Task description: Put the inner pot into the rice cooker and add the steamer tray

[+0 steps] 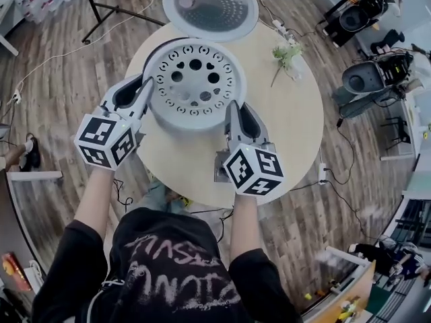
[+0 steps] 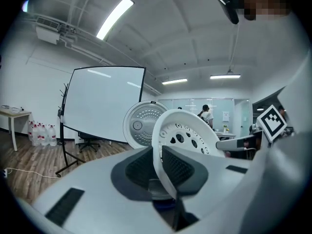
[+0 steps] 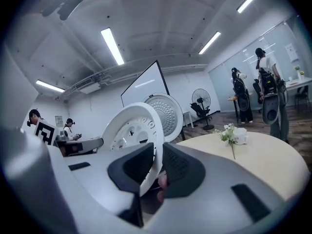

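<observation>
Round pale wooden table (image 1: 296, 126), centre of frame, standing on a plank floor (image 1: 60, 79). On its far side, at upper centre, sits the rice cooker (image 1: 156, 51) with its lid (image 1: 210, 5) raised. A white flower sprig (image 1: 286, 56) lies at the table's upper right.

steamer tray (image 1: 195, 83): white plastic, smooth, semi-matt. cooker lid (image 1: 212, 5) inner plate: dimpled satin metal. worktop (image 1: 289, 126): pale wood-look, smooth matt. floor (image 1: 54, 79): wood planks. left gripper (image 2: 157, 152): grey matt plastic; pads (image 2: 179, 168) dark, textured.

head view looks steeply down; 2 close, near-level gripper views share the steamer tray (image 1: 195, 83).
</observation>
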Tool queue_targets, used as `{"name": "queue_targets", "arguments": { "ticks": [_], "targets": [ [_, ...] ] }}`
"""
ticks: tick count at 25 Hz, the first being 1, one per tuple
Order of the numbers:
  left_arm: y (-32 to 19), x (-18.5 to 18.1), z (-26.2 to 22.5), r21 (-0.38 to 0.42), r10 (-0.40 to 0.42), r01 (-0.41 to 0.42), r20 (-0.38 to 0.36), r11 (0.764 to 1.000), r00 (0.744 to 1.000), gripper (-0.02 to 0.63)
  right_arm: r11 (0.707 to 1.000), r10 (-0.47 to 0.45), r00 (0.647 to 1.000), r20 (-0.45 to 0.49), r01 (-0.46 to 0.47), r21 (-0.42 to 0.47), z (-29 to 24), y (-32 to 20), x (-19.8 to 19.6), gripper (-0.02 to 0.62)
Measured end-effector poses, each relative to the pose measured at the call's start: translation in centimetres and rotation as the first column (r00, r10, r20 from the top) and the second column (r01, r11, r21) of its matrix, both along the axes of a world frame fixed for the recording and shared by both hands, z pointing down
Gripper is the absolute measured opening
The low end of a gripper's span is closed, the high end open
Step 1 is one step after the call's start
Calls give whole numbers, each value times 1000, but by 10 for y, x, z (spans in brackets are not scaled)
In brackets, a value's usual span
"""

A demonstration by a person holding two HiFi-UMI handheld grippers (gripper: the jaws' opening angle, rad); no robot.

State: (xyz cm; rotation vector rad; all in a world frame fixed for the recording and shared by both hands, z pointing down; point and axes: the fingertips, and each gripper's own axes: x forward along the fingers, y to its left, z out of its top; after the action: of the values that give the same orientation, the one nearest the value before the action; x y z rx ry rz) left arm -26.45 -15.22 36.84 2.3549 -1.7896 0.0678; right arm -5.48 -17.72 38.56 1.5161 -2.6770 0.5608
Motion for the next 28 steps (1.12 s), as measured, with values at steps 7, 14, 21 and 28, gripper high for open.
{"name": "queue_targets", "arguments": {
  "ticks": [7,14,21,28],
  "targets": [
    [-48,-32,7,-26,-8,7,-16,1000,1000,69,1000,-8,1000,-17,8,-26,1,-52,-32,60],
    [-78,-46,42,-108,-9,4,-51,994,999,69,993,1,999,-34,-5,-116,31,-84,-46,60],
    [-95,-48,70,-187,1,-16,-81,982,997,93,984,-1,998,-70,-11,-176,56,-102,-51,71],
    [-106,-49,88,-246,8,-25,-71,969,997,114,979,13,995,-96,-32,-200,68,-113,-56,88]
  ]
}}
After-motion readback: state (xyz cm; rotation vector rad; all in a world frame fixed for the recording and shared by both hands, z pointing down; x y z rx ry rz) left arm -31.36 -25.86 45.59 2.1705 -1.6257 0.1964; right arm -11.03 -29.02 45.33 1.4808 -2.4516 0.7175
